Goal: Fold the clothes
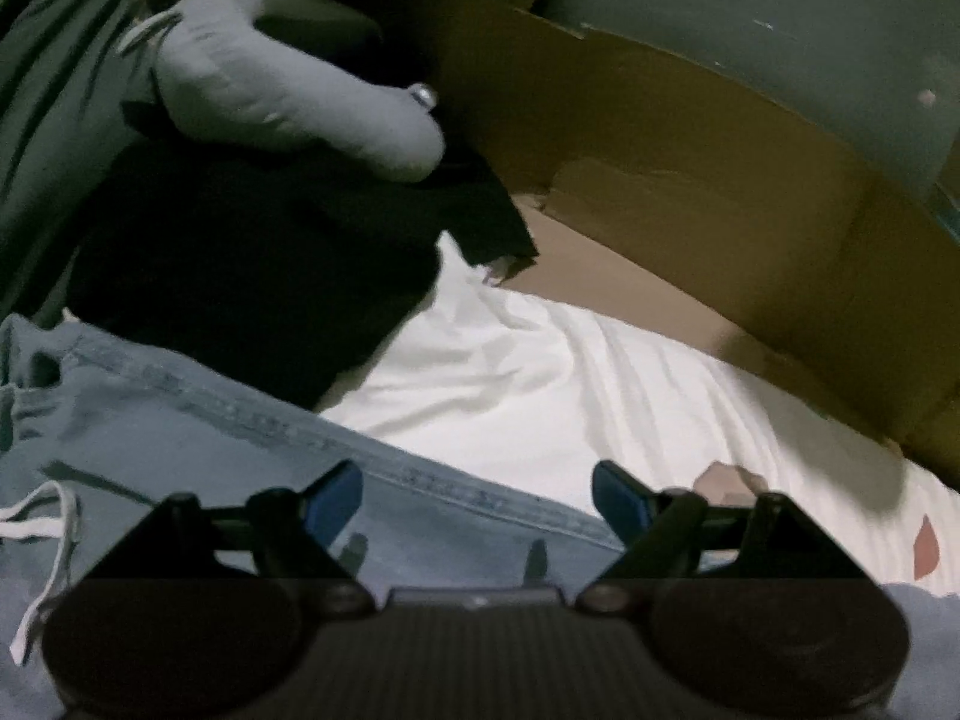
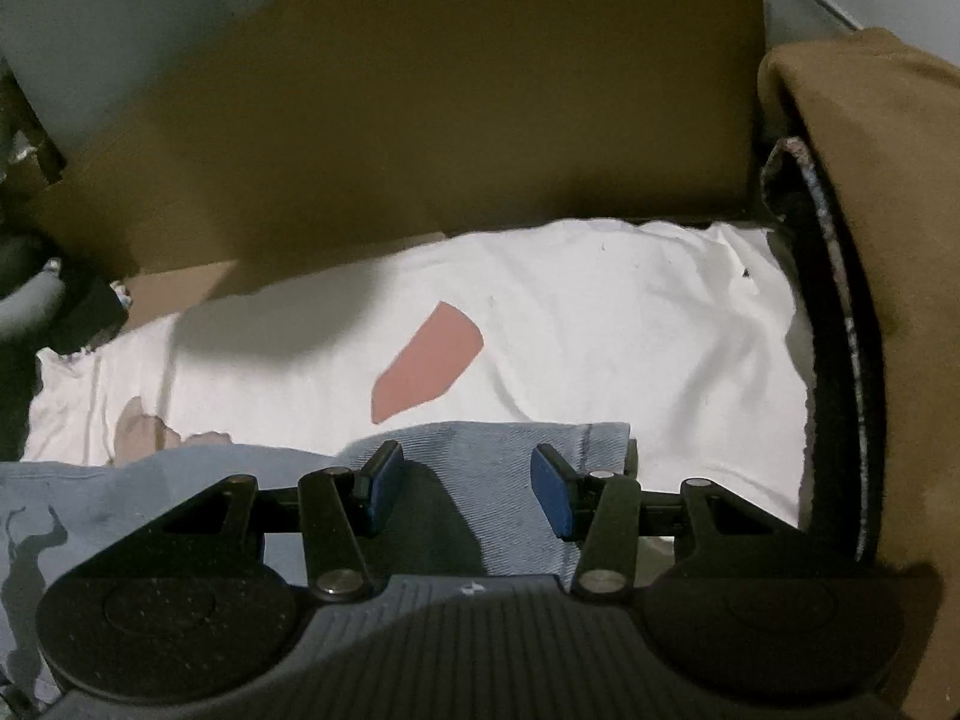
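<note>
The left gripper (image 1: 477,501) tilts steeply down over light blue jeans (image 1: 198,438), its blue-padded jaws spread wide with nothing between them. Below it runs the stitched side seam of the jeans; a white drawstring (image 1: 45,546) trails at the left edge of that view. Whether the fingertips touch the denim cannot be told.

The right gripper (image 2: 465,489) also angles down, above the hem end of a jeans leg (image 2: 510,450). Its jaws stand about half apart and press on nothing; denim lies beneath the gap between them.

The jeans are spread flat on a white sheet (image 2: 600,330) that bears a pink patch (image 2: 429,354). A sheet of brown cardboard (image 2: 420,120) stands propped just beyond the sheet, casting a shadow on it. In the left view a black garment (image 1: 240,276) lies at the far side of the jeans, with a grey stuffed toy (image 1: 288,96) resting above it. A brown cushion (image 2: 888,210) sits at the right edge of the right view.
</note>
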`<state>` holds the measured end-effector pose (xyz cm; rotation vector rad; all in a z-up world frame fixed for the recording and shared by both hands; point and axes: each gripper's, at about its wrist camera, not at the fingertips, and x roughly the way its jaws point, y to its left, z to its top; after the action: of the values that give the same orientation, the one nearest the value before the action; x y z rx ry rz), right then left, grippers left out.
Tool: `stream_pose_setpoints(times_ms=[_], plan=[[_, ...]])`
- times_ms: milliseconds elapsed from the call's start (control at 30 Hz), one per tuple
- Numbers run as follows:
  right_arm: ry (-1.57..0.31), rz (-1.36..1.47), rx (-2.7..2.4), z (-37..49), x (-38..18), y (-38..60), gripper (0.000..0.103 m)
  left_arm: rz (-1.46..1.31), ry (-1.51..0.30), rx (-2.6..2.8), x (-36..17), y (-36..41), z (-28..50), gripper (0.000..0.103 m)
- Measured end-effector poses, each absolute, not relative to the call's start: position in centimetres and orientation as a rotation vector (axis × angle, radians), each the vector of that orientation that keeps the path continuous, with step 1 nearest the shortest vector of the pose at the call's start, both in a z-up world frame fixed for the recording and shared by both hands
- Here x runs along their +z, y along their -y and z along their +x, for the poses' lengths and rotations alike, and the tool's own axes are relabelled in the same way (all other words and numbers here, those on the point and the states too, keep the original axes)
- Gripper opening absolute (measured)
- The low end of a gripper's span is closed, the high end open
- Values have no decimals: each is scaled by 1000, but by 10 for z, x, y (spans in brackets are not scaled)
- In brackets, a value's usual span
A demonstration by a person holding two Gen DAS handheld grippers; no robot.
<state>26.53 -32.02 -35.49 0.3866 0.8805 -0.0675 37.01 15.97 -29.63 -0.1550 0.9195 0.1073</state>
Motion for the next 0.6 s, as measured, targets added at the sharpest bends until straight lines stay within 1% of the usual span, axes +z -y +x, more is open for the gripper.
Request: stream_pose_setpoints(times_ms=[133,233,433,533,567,600], plan=[[-867,367,-111,264,-355,326,54,-187,-936,111,-302,-162,370,86],[-889,341,-170,263,-359,335,54,-186,-944,115,-307,-163,369,86],[-929,395,-165,266,-369,346,54,-185,-973,119,-314,-161,368,86],[-971,446,-131,271,-380,345,64,-180,-978,113,-315,-160,366,86],[-981,462,-129,272,-383,347,67,-180,-980,113,-316,-160,366,86],[-987,480,-131,272,-386,350,67,-183,-983,111,-317,-160,365,86]])
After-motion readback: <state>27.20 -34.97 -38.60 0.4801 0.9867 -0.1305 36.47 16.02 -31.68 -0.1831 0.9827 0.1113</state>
